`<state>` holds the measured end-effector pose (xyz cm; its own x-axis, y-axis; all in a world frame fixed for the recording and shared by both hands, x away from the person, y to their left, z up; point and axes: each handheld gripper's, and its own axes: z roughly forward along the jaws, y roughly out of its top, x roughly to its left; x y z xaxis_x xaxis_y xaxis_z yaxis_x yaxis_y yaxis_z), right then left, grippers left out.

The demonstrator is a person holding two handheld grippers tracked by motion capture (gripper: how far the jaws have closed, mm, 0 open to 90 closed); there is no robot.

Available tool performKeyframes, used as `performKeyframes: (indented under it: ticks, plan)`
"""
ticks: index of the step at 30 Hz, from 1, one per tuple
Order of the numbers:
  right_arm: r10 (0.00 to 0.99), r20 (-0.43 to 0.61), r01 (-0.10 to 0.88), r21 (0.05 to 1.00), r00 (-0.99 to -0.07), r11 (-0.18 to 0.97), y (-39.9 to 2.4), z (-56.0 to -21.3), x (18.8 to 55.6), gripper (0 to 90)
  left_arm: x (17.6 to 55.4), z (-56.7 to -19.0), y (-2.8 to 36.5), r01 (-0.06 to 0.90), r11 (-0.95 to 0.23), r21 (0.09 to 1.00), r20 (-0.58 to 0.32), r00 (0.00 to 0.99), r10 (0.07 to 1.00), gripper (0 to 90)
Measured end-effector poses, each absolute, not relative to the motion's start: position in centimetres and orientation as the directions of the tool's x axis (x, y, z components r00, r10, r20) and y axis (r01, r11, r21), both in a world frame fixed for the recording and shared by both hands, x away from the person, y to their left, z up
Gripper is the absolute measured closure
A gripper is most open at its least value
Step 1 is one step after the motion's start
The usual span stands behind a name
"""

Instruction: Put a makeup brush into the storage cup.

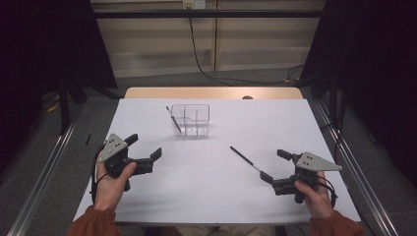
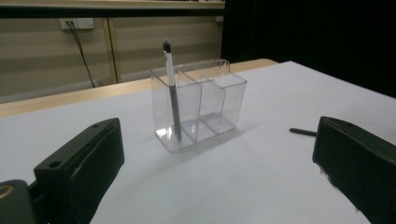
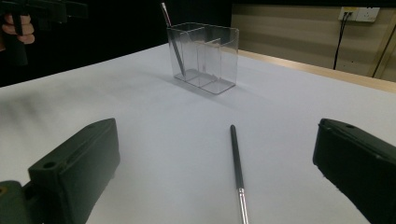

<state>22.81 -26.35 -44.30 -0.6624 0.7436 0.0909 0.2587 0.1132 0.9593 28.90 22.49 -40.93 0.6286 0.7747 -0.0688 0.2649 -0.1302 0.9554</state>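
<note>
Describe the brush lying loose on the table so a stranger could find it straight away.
Start at the white table and find the clear three-compartment holder near its far middle. Come toward the near right, just ahead of the right hand-held gripper: the loose brush lies flat there, a thin dark stick with a silvery end. The other brush stands tilted inside the holder's left compartment.

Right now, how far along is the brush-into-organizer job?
Done: one brush stands tilted in an end compartment of the clear organizer. In hand: nothing; the right gripper is open on the table, its jaws either side of the second brush, which lies flat. The left gripper is open and holds nothing. Left: probably pick up that brush and drop it into the organizer.
</note>
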Motion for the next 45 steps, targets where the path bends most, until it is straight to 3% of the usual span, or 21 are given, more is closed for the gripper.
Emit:
performKeyframes:
  ticks: [21,45]
  plan:
    - [0.75,0.097,0.267,0.957,-0.654,0.109,-26.4,-44.4,23.0,0.3,25.8,-43.0,23.7,0.291,-0.139,0.946,-0.076,0.618,0.783,2.3]
    - [0.761,0.091,0.255,0.962,-0.643,0.101,-26.8,-44.0,23.1,0.1,25.3,-43.9,24.3,0.299,-0.138,0.944,-0.087,0.631,0.771,2.9]
